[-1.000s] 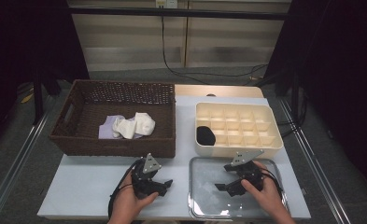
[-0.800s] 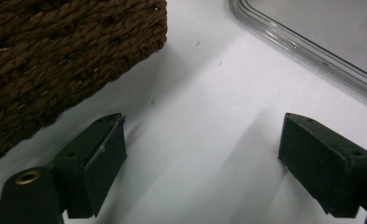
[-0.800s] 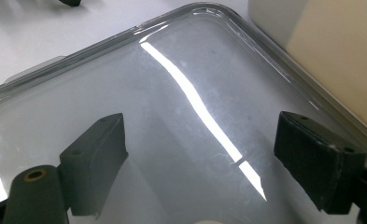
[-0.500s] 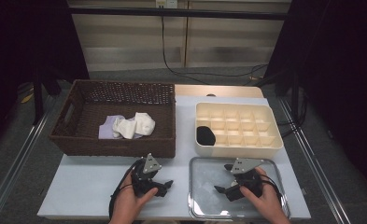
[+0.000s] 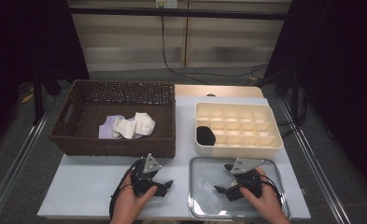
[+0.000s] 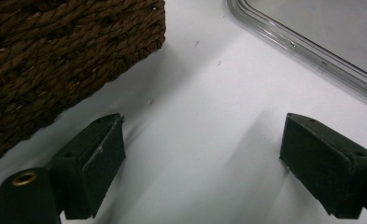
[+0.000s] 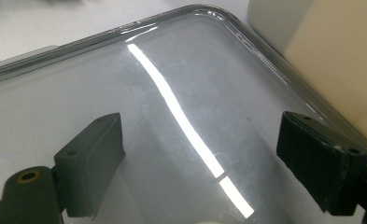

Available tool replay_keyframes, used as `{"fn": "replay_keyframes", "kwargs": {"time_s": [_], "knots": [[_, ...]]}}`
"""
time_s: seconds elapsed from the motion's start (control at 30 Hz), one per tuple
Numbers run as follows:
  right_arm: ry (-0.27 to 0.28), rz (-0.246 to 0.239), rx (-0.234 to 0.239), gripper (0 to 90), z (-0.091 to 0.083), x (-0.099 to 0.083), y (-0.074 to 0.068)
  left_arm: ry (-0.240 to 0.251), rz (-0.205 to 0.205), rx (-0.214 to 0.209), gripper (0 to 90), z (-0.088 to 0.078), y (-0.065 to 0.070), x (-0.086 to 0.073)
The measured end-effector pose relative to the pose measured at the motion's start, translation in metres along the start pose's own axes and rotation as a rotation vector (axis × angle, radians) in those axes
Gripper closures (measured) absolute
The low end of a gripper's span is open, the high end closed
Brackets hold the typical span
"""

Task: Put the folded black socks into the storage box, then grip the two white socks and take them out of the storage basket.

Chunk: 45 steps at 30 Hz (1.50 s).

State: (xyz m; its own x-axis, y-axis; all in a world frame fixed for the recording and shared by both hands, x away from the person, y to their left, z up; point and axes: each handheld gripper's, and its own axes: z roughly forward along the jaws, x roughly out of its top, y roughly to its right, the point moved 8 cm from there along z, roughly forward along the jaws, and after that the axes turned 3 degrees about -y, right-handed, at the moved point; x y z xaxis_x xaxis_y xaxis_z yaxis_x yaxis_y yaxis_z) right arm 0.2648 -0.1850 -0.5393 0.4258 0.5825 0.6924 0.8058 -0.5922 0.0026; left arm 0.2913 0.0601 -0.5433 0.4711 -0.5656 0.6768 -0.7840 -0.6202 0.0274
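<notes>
While both hands are resting at the desk's near edge, the right gripper (image 5: 224, 186) is hovering over the empty metal tray (image 5: 204, 207), jaws having just spread wide with nothing between; the left gripper (image 5: 165, 185) is idling, jaws apart, beside the wicker basket (image 5: 78, 144).

Dark brown woven basket (image 5: 116, 140), cream divided box (image 5: 239, 142), silver tray (image 5: 204, 175), black claws
</notes>
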Motion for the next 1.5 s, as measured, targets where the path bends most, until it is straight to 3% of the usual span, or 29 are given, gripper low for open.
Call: {"fn": "replay_keyframes", "kwargs": {"time_s": [0.47, 0.5, 0.9, 1.17, 1.5], "knots": [[0.0, 0.002, -0.001, 14.0, 0.0, 0.0, 0.0, -0.002, -0.001, -0.022, 11.1, 0.0, 0.001, 0.0], [0.001, 0.003, 0.0, 14.0, 0.0, 0.0, 0.0, -0.004, 0.017, -0.019, 11.1, 0.0, 0.0, 0.0], [0.002, 0.0, -0.001, 13.9, 0.0, 0.0, 0.0, -0.025, 0.032, -0.033, 13.2, -0.002, -0.001, 0.0], [0.001, 0.002, 0.0, 13.9, 0.0, 0.0, 0.0, -0.068, 0.002, -0.078, 15.2, -0.011, -0.005, -0.004], [0.001, -0.001, -0.002, 13.9, 0.0, 0.0, 0.0, -0.124, -0.035, -0.085, 15.2, -0.028, -0.021, -0.012]]}}
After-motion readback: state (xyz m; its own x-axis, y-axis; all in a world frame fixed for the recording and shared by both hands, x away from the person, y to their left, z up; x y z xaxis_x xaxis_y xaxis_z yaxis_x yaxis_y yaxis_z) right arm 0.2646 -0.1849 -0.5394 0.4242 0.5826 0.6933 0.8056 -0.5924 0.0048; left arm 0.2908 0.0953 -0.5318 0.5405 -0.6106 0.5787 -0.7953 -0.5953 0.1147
